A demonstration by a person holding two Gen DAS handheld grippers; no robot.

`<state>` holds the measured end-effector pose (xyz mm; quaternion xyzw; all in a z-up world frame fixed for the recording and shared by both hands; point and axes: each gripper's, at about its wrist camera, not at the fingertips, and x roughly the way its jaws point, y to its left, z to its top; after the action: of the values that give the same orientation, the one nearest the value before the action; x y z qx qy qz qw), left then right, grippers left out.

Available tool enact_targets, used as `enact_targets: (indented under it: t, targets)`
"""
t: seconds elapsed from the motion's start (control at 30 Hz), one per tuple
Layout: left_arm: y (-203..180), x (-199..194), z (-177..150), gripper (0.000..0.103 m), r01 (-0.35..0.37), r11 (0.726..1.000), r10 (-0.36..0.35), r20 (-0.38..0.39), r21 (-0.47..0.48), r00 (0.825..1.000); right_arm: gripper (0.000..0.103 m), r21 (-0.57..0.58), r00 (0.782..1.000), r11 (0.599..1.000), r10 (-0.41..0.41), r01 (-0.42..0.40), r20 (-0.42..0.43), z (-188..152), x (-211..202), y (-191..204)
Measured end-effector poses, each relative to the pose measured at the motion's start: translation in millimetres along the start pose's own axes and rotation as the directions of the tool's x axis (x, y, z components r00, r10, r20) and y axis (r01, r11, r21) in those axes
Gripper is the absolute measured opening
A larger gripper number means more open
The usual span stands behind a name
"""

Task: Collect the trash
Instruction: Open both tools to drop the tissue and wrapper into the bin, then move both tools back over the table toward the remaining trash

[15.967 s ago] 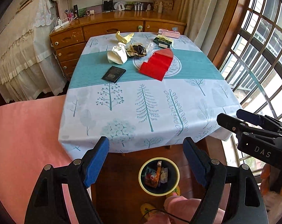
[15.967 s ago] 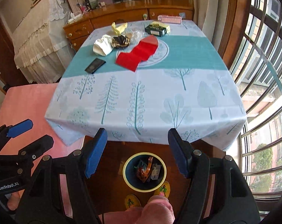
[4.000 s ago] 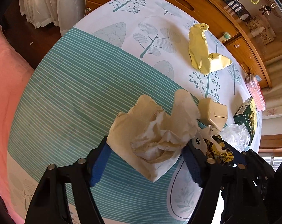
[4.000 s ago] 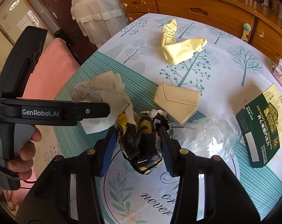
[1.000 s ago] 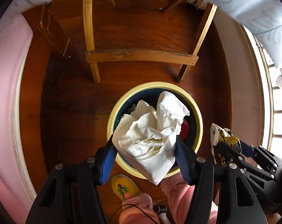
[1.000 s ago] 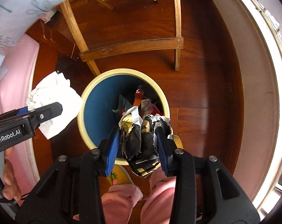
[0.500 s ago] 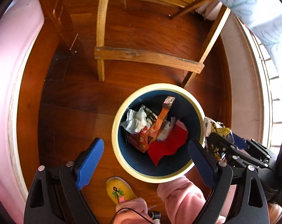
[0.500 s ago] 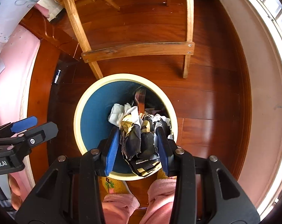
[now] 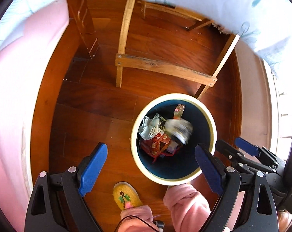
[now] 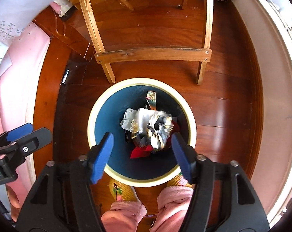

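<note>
Hanging over the bin [image 10: 192,135], the right gripper [image 10: 141,154] was spread wide and empty, a crumpled wrapper [image 10: 157,128] between its fingers; the left gripper [image 9: 151,166] gaped empty too.

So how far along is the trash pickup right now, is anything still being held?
Both loads look dropped: the crumpled paper and the black-and-white wrapper lie inside the trash bin. Nothing is in hand; the left gripper and right gripper are open and empty. The tabletop is out of view, so what's left can't be judged.
</note>
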<state>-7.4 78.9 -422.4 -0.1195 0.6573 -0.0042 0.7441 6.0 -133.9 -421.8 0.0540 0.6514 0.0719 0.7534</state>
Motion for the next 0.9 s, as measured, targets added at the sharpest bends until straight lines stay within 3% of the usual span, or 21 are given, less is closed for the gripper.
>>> enact_targets:
  t: [0.27,0.63,0.9]
  targets:
    - [-8,-83,5,0.093,0.022,1.000,-0.021,0.066,-0.020,0.998,0.062,-0.039,0.999,0.999,-0.028,0.029,0.024,2,-70,21]
    - [-26,-226,1,0.093,0.072,0.997,-0.071,0.164,0.003,0.984,0.063,-0.096,0.997,0.995,-0.032,0.040,0.076,5,-205,67]
    - [-35,-316,-5,0.093,0.053,0.997,-0.064,0.241,0.052,0.968,0.063,-0.097,0.991,0.994,-0.033,0.046,0.126,-1,-295,89]
